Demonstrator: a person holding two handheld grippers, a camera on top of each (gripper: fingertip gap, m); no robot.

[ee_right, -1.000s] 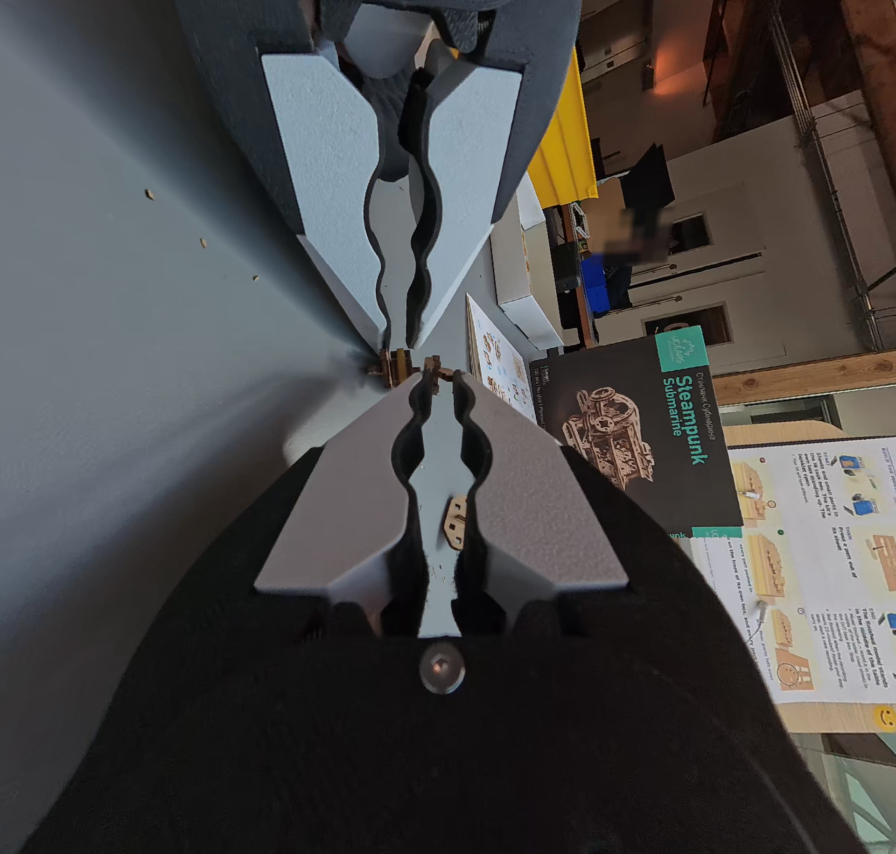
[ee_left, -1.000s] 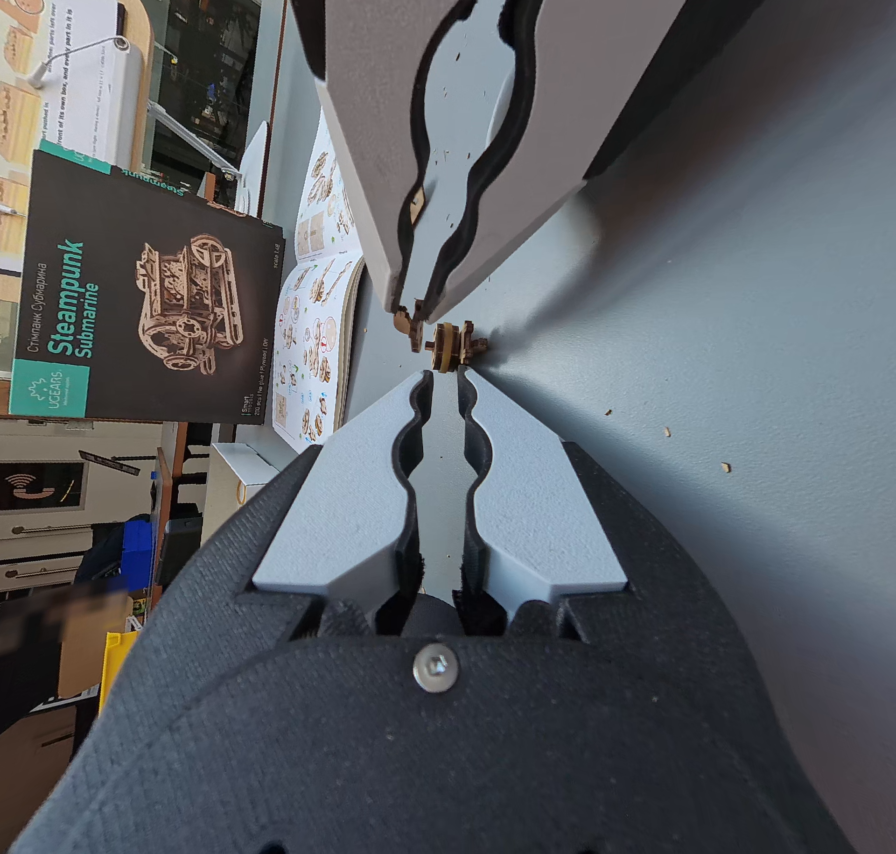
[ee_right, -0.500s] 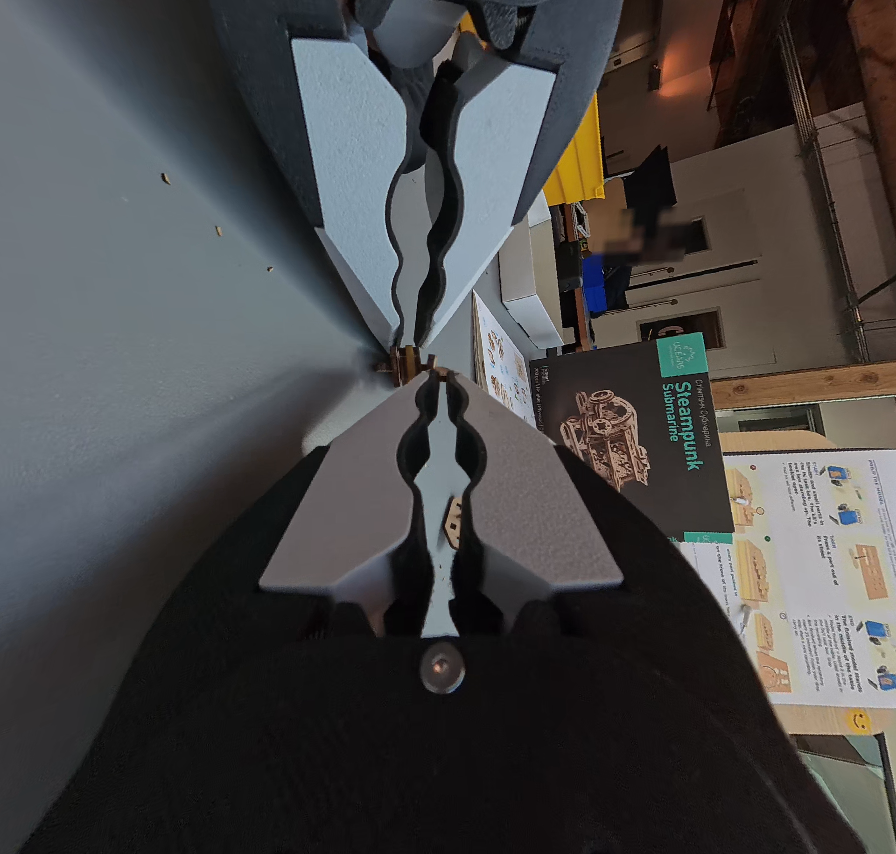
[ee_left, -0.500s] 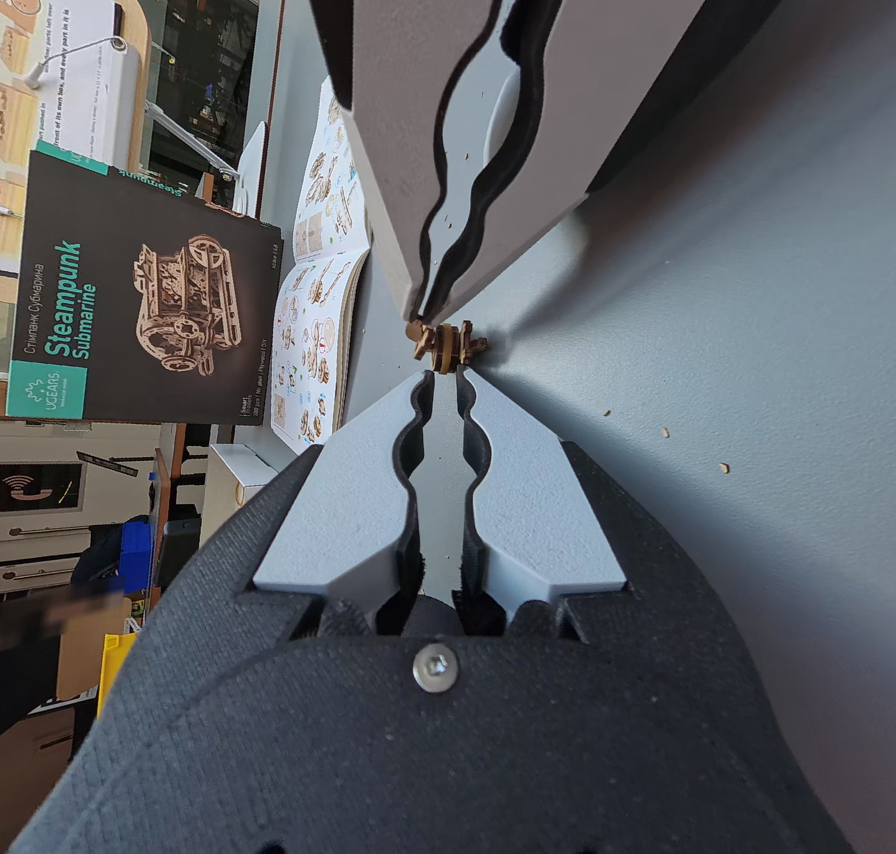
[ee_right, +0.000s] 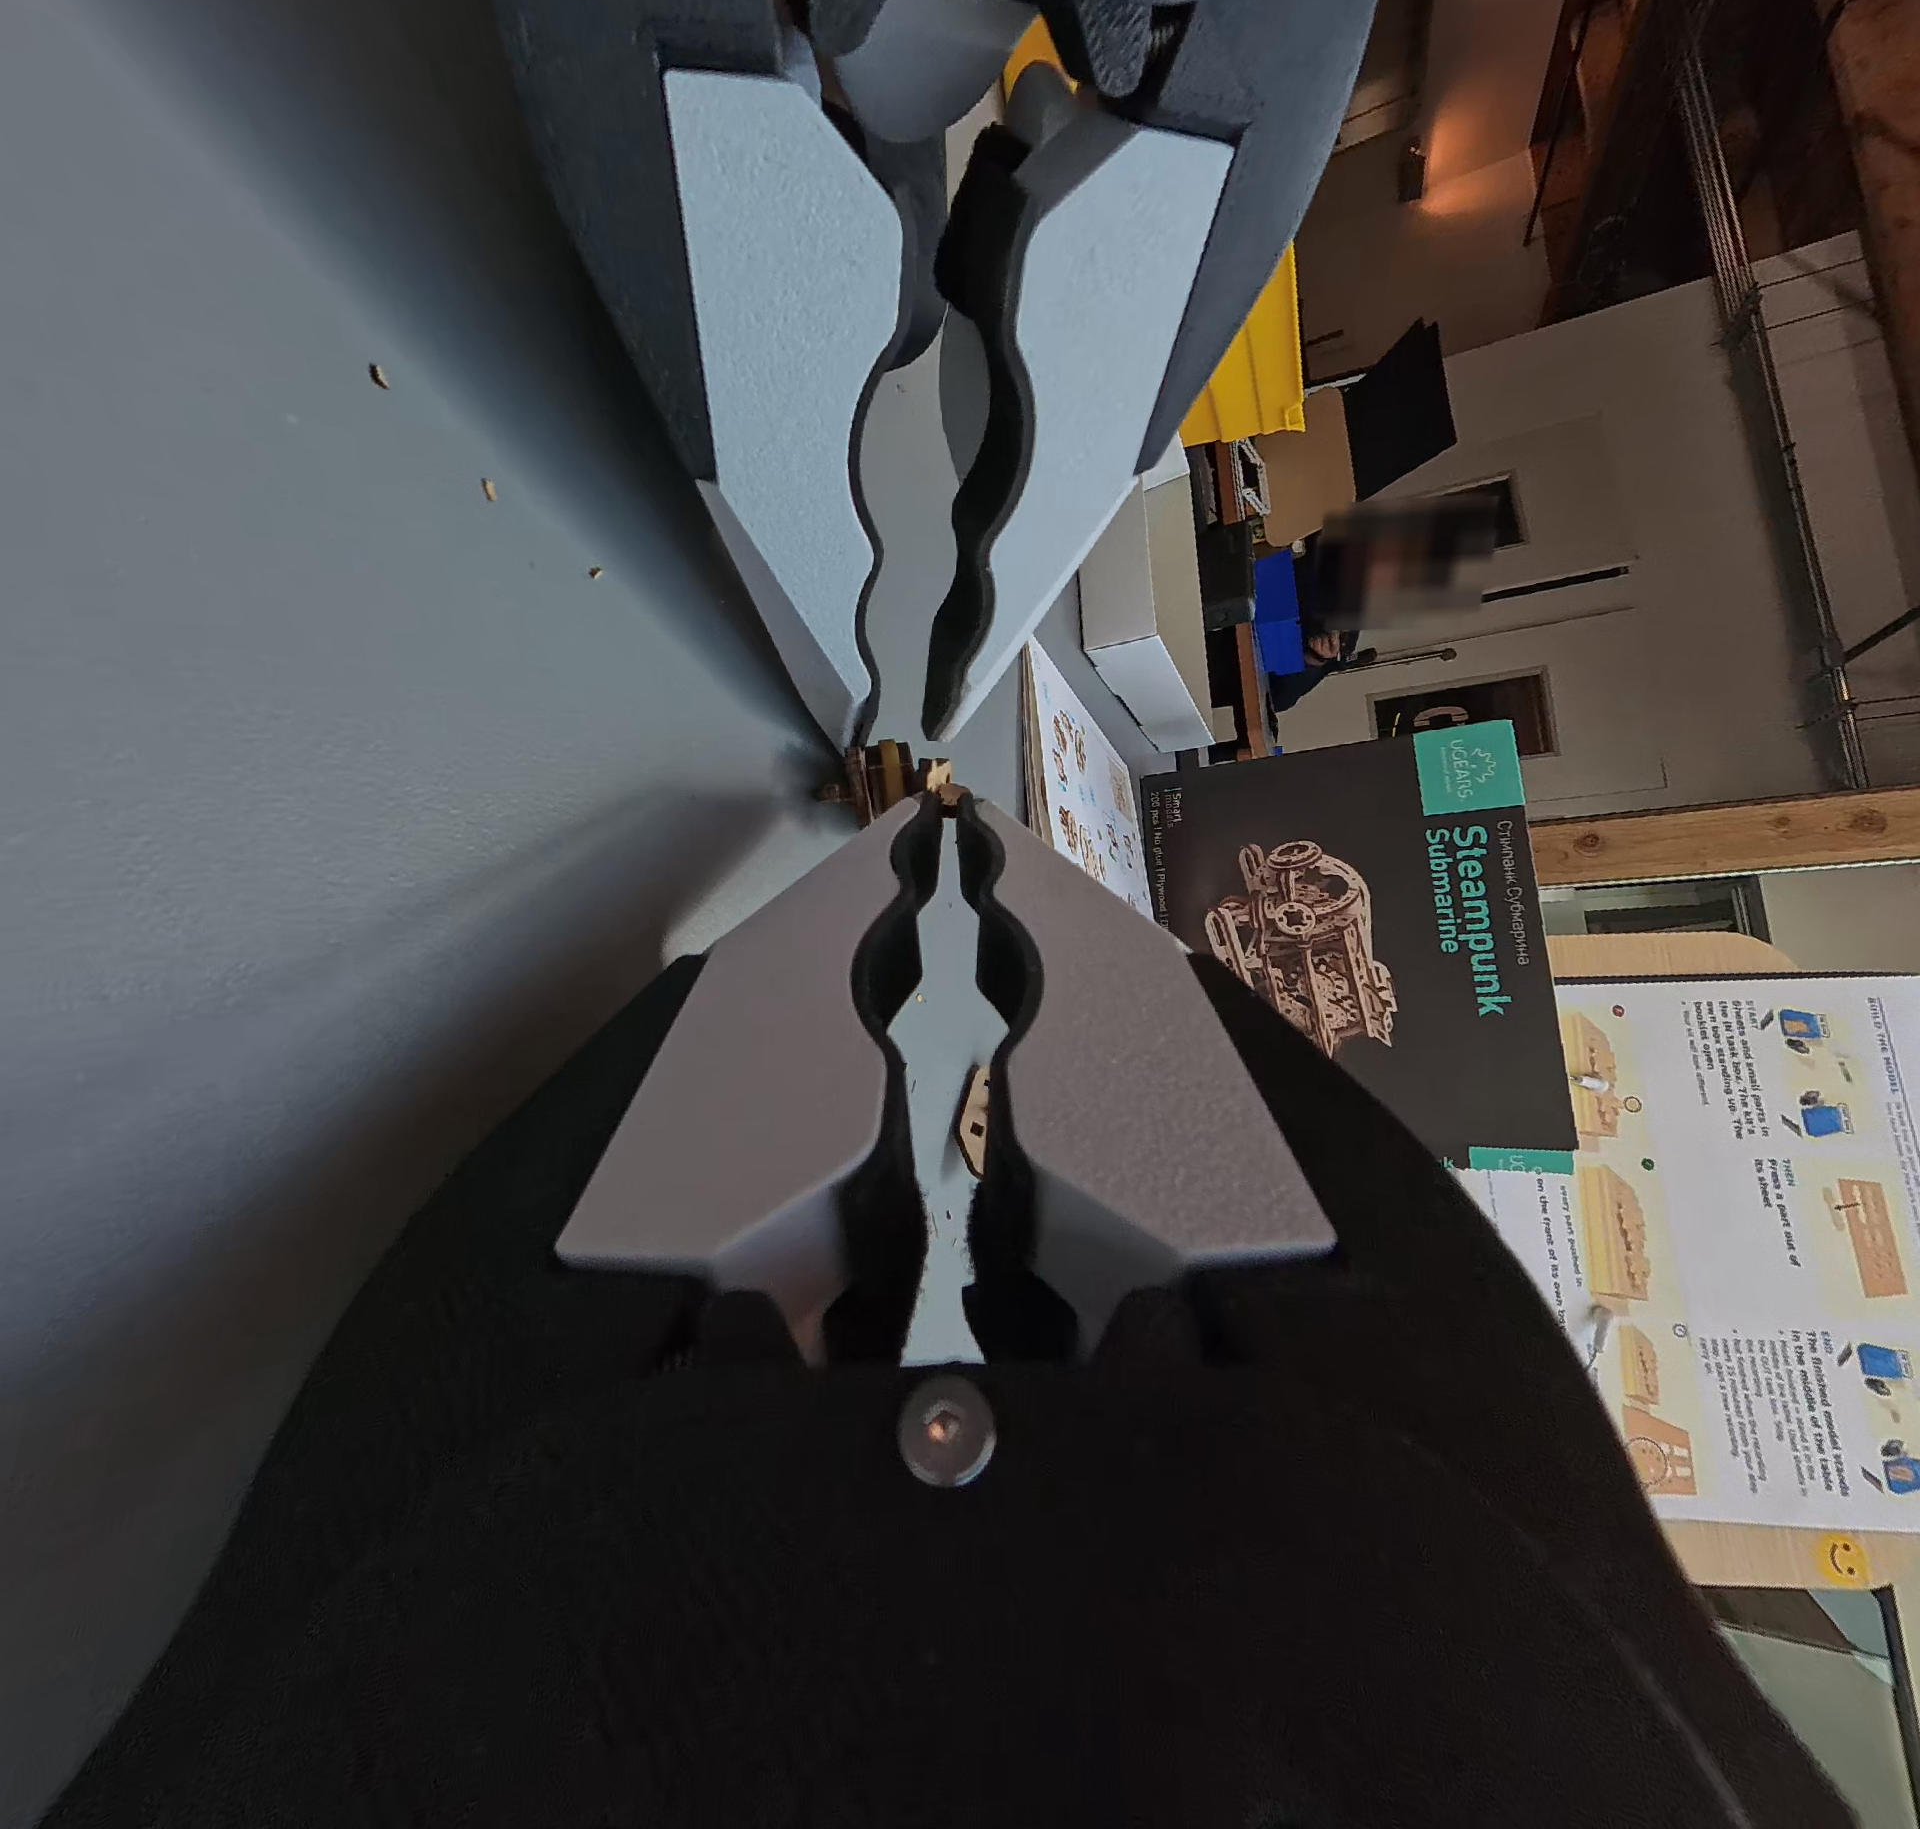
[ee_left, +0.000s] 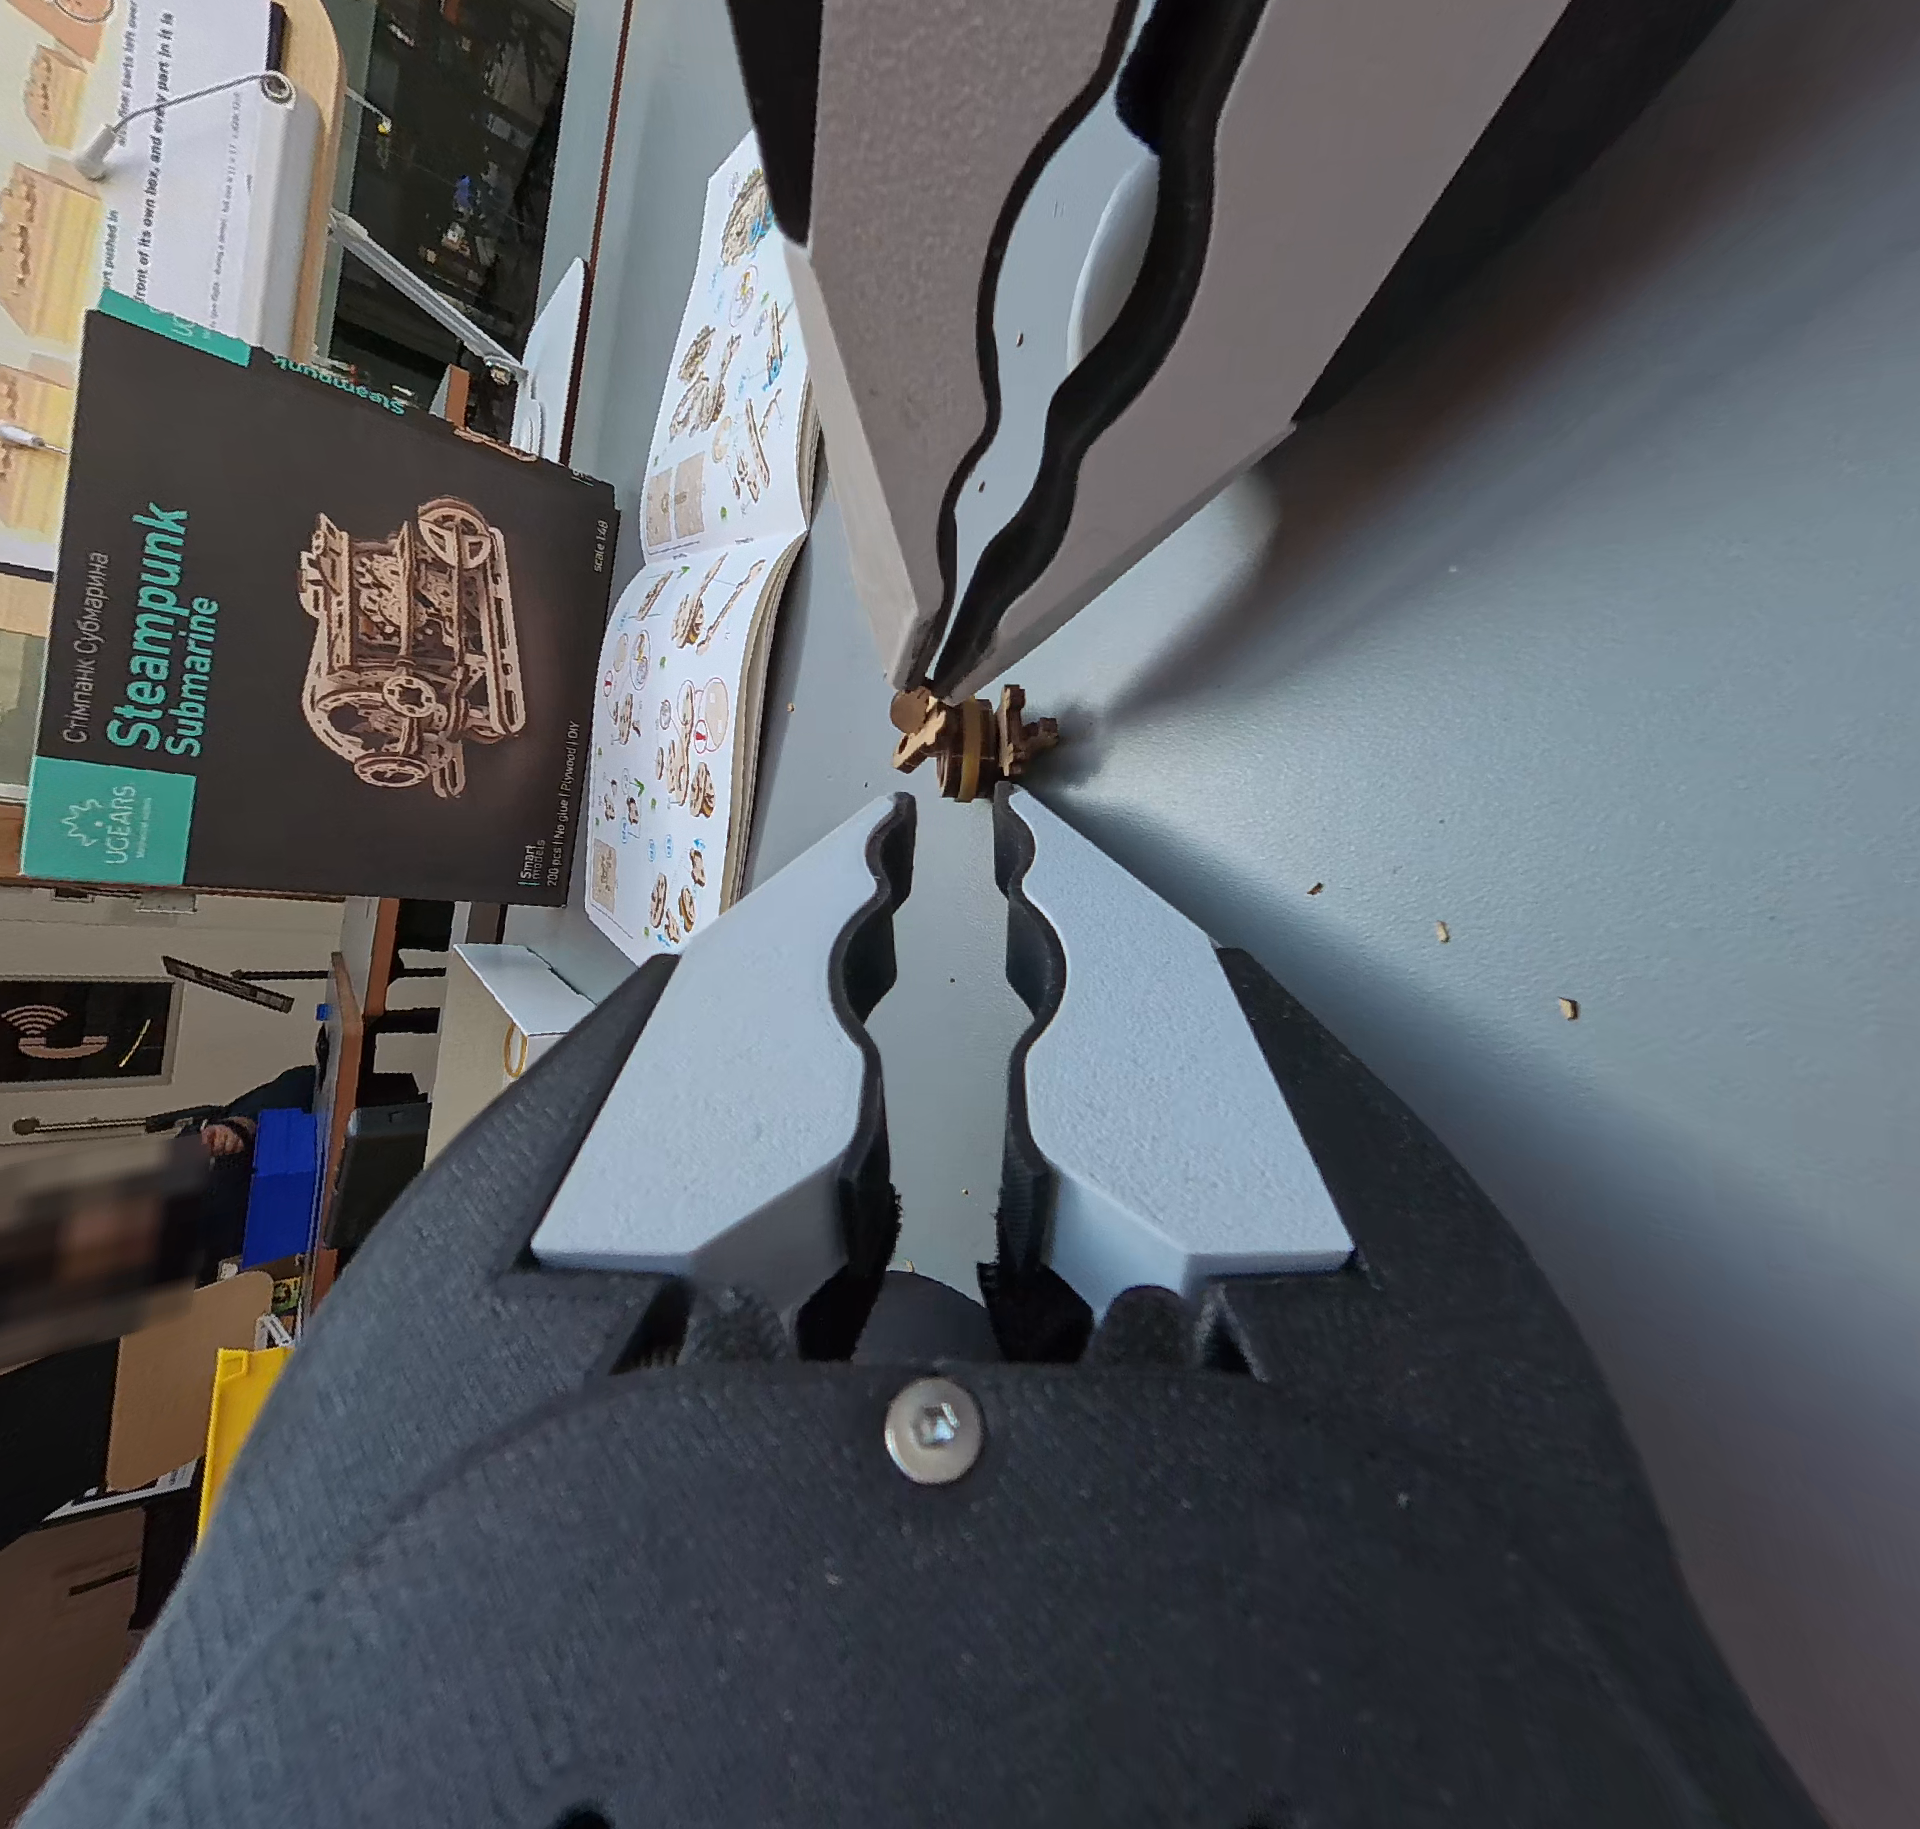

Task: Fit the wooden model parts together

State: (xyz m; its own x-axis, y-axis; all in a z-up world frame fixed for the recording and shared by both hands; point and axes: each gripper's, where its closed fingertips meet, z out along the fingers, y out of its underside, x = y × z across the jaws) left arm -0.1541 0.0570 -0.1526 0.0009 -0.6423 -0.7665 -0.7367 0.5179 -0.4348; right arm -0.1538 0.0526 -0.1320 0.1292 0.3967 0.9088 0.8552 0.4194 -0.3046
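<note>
At the centre of the left wrist view, the wooden model assembly (ee_left: 971, 735) sits above the grey table (ee_left: 1558, 636), a stack of small brown discs with a cross-shaped end on its right side. The left gripper (ee_left: 954, 792), with pale blue fingers, rises from the bottom of the frame; its tips stand a little apart and meet the lower edge of the discs, though whether they truly clamp them cannot be told. The right gripper (ee_left: 935, 673), with grey fingers, comes down from the top of the frame, its tips drawn together on a small wooden piece (ee_left: 914, 725) at the left end of the assembly. Wood crumbs (ee_left: 1439, 932) lie scattered at right. At left stand a dark model kit box (ee_left: 312, 616) and an open instruction booklet (ee_left: 696, 636).

In the right wrist view, the right gripper (ee_right: 940, 808) pinches the piece at centre frame, facing the left gripper (ee_right: 899, 735).
</note>
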